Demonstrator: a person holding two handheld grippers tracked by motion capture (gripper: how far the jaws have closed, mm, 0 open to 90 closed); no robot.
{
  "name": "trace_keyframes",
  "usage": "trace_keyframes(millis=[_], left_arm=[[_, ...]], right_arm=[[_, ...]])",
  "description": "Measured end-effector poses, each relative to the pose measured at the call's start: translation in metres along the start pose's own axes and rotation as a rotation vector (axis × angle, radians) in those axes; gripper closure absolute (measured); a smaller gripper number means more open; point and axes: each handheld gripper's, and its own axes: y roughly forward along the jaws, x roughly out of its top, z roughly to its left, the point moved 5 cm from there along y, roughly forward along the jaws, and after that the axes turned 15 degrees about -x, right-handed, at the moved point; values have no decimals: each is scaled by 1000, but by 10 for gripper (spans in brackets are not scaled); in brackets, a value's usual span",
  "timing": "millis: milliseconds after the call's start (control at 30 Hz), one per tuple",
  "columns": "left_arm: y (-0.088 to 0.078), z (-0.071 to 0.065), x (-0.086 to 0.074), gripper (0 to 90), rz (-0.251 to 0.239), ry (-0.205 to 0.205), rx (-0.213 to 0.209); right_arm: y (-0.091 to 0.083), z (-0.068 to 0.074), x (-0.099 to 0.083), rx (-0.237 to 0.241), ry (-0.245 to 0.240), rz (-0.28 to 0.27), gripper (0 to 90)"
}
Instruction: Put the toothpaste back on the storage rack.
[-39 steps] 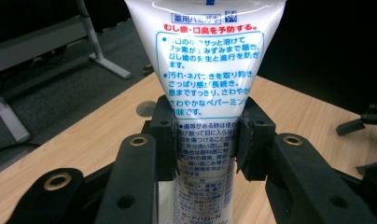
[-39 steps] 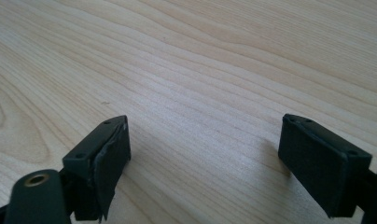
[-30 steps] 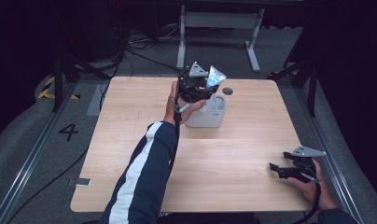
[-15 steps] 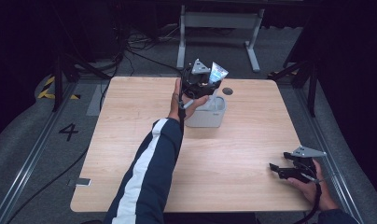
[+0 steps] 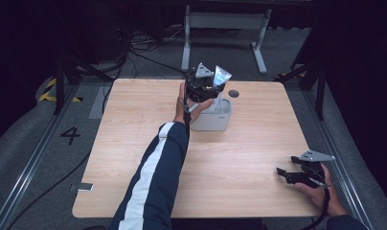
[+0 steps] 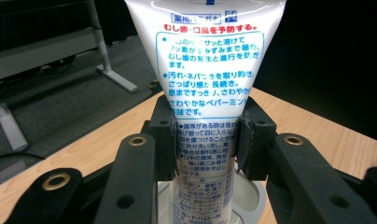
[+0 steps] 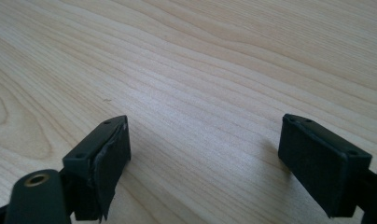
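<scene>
Your left gripper [image 5: 211, 91] clamps the toothpaste tube [image 6: 210, 93] upright over the white holder [image 5: 211, 117] at the table's far side; right gripper [image 5: 290, 175] idles open; lower it straight, then release.

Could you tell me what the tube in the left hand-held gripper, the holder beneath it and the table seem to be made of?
Tube: likely soft glossy plastic; it shines, carries print, and narrows where the pads of the left hand-held gripper press it.
Holder: probably smooth, pale grey-white moulded plastic, though ceramic is possible.
Table: light wood or wood-look laminate, matte, with visible grain lines.
</scene>
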Motion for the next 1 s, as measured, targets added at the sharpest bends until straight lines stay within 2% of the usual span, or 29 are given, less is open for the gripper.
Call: trace_keyframes(millis=[33, 233, 400, 733, 767, 900, 1000], left_arm=[[1, 1, -2, 647, 10, 9, 4], [1, 7, -12, 647, 4, -14, 11], [4, 8, -19, 645, 5, -14, 9], [8, 3, -35, 640, 48, -9, 6], [8, 4, -36, 640, 57, 1, 9], [6, 4, -40, 637, 61, -9, 16], [4, 4, -42, 636, 76, -1, 20]], right_arm=[[0, 0, 0, 0, 0, 0, 171], [0, 0, 0, 0, 0, 0, 171], [0, 0, 0, 0, 0, 0, 171], [0, 0, 0, 0, 1, 1, 171], [0, 0, 0, 0, 1, 1, 171], [0, 0, 0, 0, 1, 1, 171], [0, 0, 0, -1, 1, 0, 171]])
